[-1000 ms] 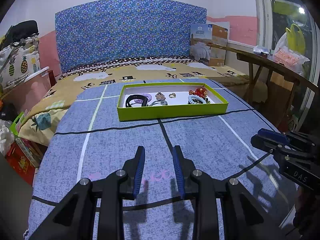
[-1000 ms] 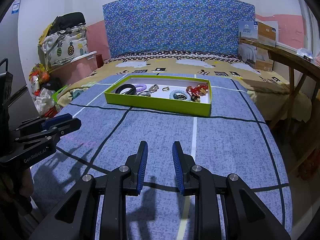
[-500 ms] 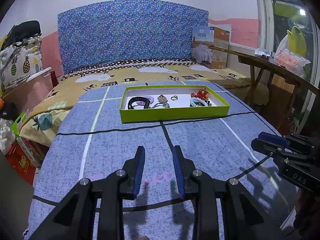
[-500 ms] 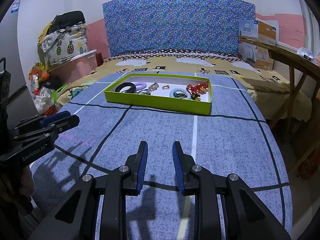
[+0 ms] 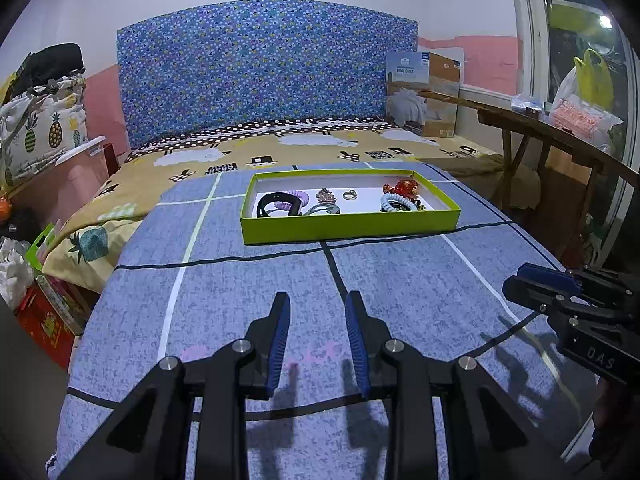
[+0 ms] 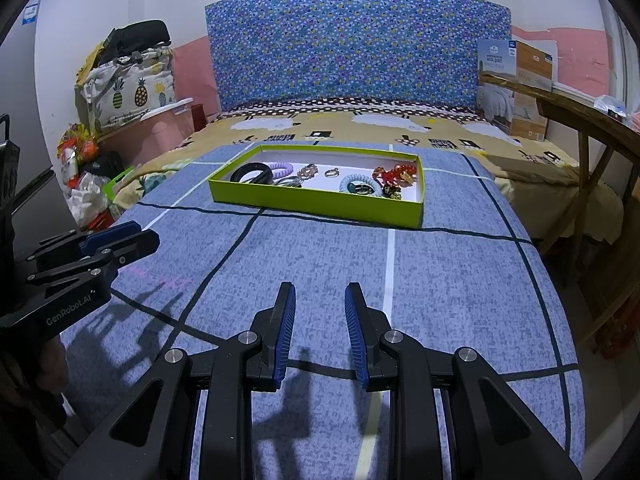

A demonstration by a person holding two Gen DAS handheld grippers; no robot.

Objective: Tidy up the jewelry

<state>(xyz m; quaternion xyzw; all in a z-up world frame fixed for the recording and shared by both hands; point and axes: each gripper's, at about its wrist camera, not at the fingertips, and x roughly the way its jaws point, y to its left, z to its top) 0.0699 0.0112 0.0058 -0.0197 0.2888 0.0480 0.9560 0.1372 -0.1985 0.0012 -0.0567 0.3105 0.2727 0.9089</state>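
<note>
Jewelry tray (image 5: 348, 229): shallow lime-green box, white floor, lying on the blue checked bedspread (image 5: 400, 280) well ahead of both tools. Contents, all inside its walls: black band (image 5: 276, 204), lilac coil tie (image 5: 299, 197), ornate brooch-like piece (image 5: 326, 195), ring (image 5: 349, 194), pale blue coil (image 5: 394, 202), red-and-gold cluster (image 5: 402, 188); finer detail is too small to tell. Left gripper (image 5: 316, 318) and right gripper (image 6: 320, 308): fingers parted, nothing between them, hovering low over bare cloth. Stage: every piece lies in the tray, which fits either sorting still to come or sorting complete; no particular move can be named. Clearance: open cloth between grippers and tray; bedspread drops away left and right, wooden rail (image 5: 560, 140) near the right edge.
</note>
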